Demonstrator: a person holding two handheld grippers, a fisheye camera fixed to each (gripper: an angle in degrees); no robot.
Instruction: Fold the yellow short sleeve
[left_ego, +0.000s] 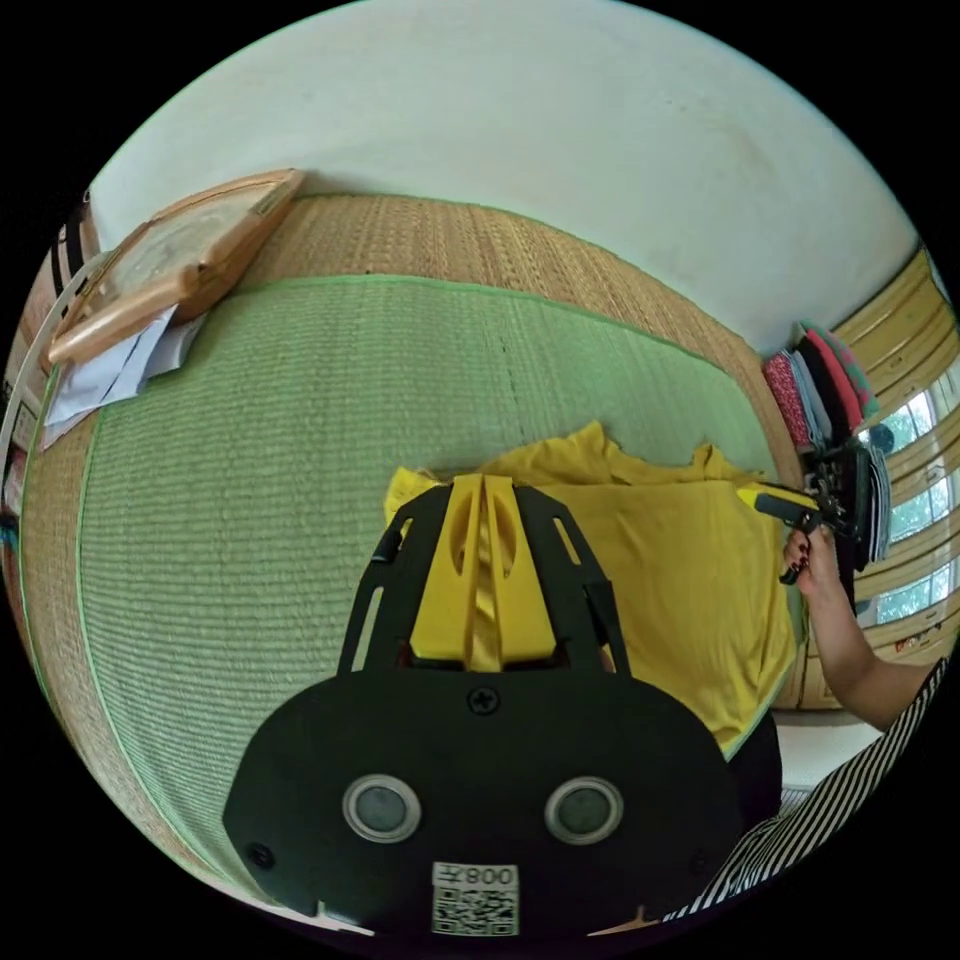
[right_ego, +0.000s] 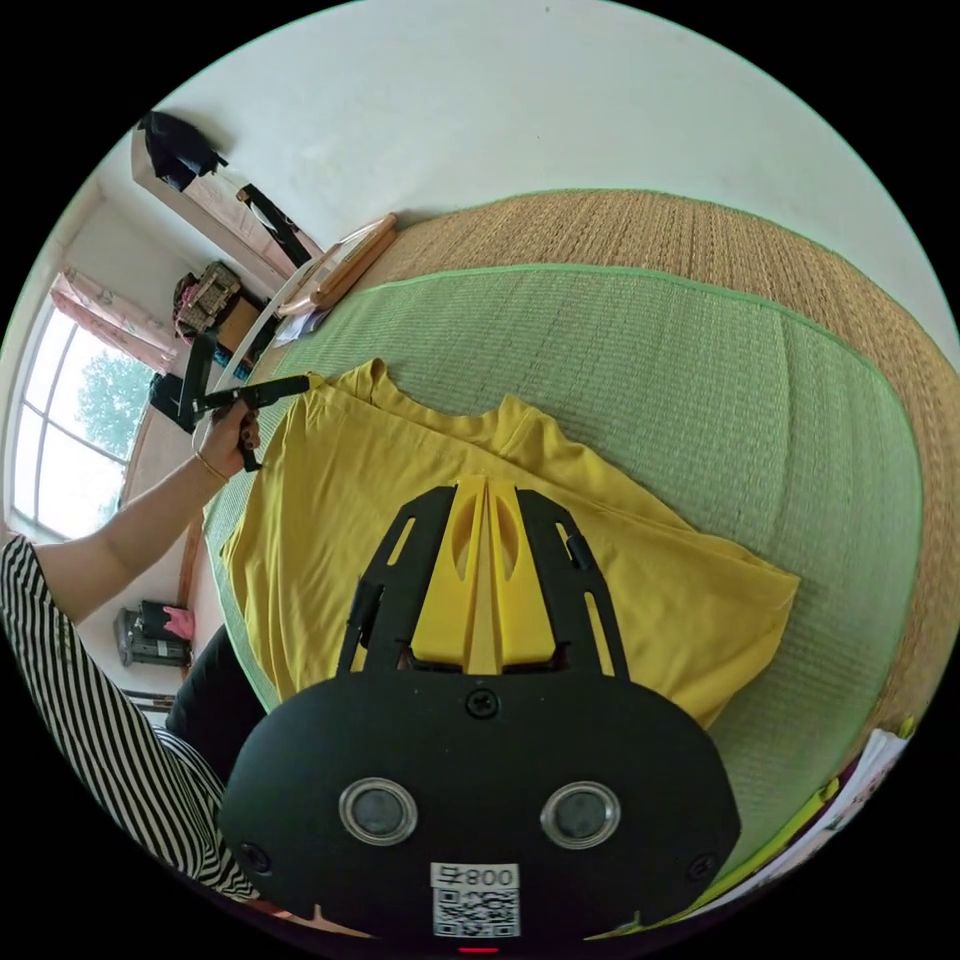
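Observation:
A yellow short-sleeve shirt (left_ego: 680, 580) lies doubled over on a green mat (left_ego: 300, 450), its neck and sleeve edges toward the far side. My left gripper (left_ego: 485, 482) is shut with a strip of the yellow cloth pinched between its jaws. In the right gripper view the same left gripper (right_ego: 300, 381) grips the shirt's (right_ego: 330, 540) far left corner. My right gripper (right_ego: 487, 485) is shut over the shirt's upper edge, a thin band of cloth between the jaws. It appears in the left gripper view at the shirt's right corner as the right gripper (left_ego: 745, 492), held by a hand (left_ego: 810, 560).
The green mat (right_ego: 650, 380) rests on a woven straw mat (left_ego: 450, 235) against a white wall. A wooden frame (left_ego: 170, 260) and papers (left_ego: 110, 370) lie at the far left. Stacked clothes (left_ego: 820, 385) stand at the right. A striped sleeve (right_ego: 90, 680) is near.

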